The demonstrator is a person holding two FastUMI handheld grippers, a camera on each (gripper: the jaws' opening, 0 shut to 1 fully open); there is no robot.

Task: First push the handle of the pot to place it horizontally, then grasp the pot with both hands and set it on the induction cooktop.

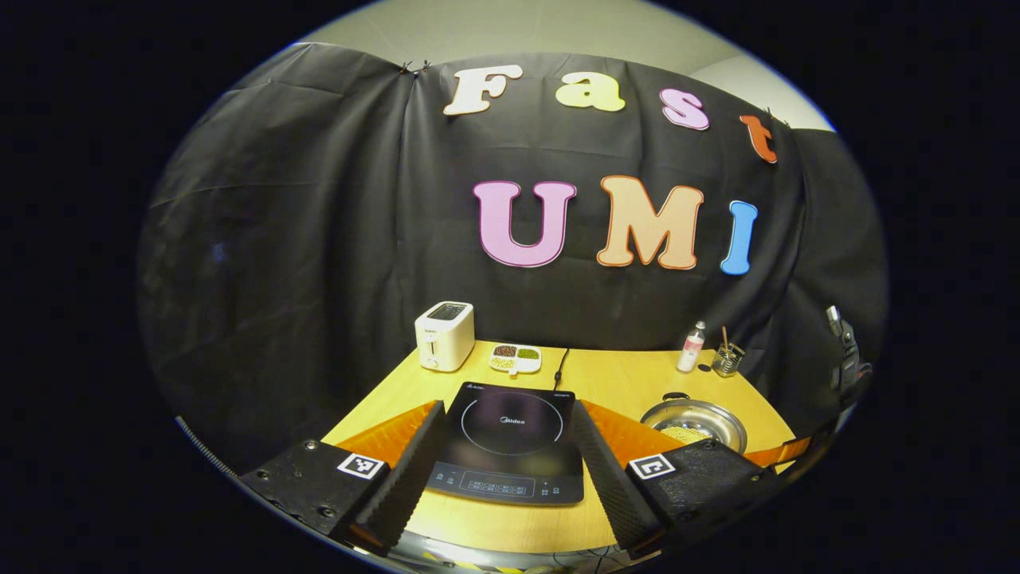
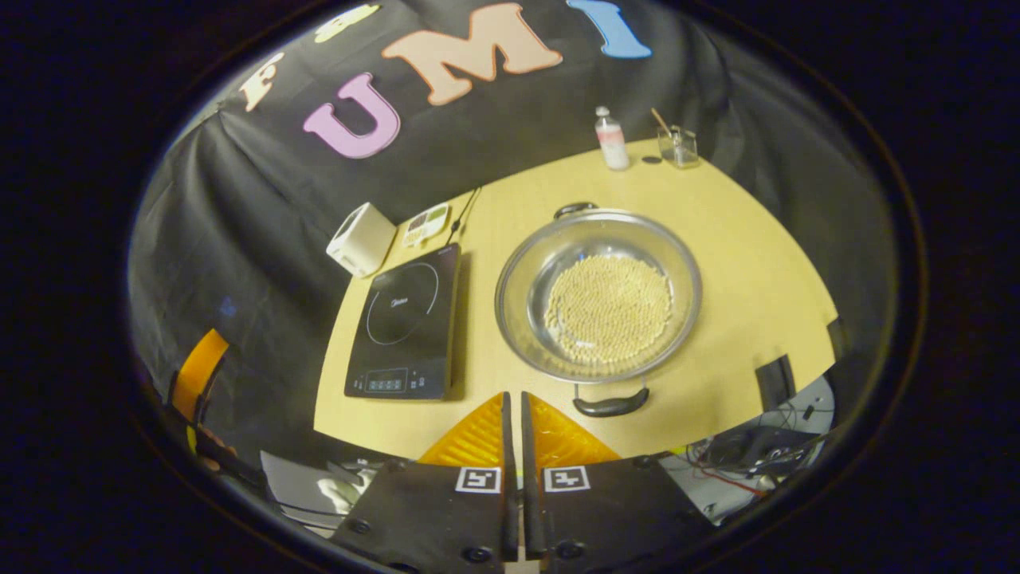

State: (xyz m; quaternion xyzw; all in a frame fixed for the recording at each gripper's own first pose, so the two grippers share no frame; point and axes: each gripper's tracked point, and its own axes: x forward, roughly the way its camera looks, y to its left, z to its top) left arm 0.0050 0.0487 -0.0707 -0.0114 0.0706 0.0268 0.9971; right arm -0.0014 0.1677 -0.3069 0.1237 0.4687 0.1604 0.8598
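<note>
1. Your left gripper (image 1: 510, 470) hangs over the near edge of the table (image 1: 629, 375), fingers spread wide and holding nothing; the induction cooktop (image 1: 510, 438) sits framed between them, bare on top.

2. Your right gripper (image 2: 515, 446) has its fingers pressed together with only a thin slit between them and nothing pinched. It hovers at the near edge of the table, just short of the pot (image 2: 598, 295).

3. In the right gripper view the pot stands on the table beside the cooktop, towards the table's right half, apart from the cooktop's right edge. It holds a layer of small pale beans (image 2: 610, 309).

4. The pot's handles run near to far: the near handle (image 2: 611, 405) points at the near edge, the far handle (image 2: 575, 209) towards the back edge (so they do not yet lie across the table, as far as I can judge).

5. Progress: nothing looks done. The push on the handle is still to come, then the two-handed grasp, then the lift onto the cooktop.

6. The closed right gripper looks well placed for that push, since the near handle lies just beyond and to the right of its tips.

7. At the back edge stand a toaster (image 1: 445, 335), a divided dish (image 1: 516, 358), a bottle (image 1: 692, 347) and a glass (image 1: 727, 359), all well apart from the pot.
</note>
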